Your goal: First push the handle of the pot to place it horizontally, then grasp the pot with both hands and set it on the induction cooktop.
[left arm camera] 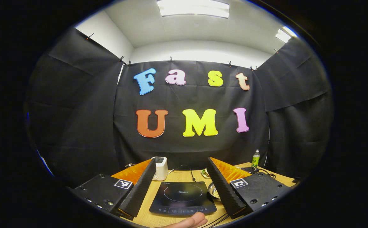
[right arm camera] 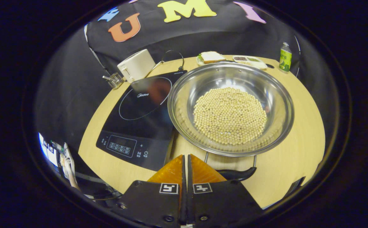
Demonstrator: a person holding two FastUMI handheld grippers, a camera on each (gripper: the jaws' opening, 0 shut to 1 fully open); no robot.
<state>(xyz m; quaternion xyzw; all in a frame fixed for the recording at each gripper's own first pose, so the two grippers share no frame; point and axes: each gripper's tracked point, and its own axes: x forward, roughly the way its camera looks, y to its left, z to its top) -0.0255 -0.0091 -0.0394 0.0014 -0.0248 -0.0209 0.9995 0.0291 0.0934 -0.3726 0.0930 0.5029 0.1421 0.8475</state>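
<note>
In the right gripper view a steel pot (right arm camera: 184, 95) filled with pale beans (right arm camera: 230, 115) stands on the wooden table, just right of the black induction cooktop (right arm camera: 139, 114). Its dark handle (right arm camera: 236, 173) lies crosswise on the pot's near side. My right gripper (right arm camera: 186, 156) is shut with nothing between its fingers, and its tips sit just left of the handle, close to the pot's rim. In the left gripper view my left gripper (left arm camera: 181, 160) hangs open above the cooktop (left arm camera: 182, 198), with the pot's rim (left arm camera: 213, 190) peeking out beside the right finger.
A white appliance (right arm camera: 136, 65) and a small metal piece (right arm camera: 114, 80) stand behind the cooktop. A sandwich plate (right arm camera: 211, 57), a flat tray (right arm camera: 249, 60) and a green bottle (right arm camera: 285, 57) line the far table edge. A person's fingertip (left arm camera: 193, 220) shows low in the left gripper view.
</note>
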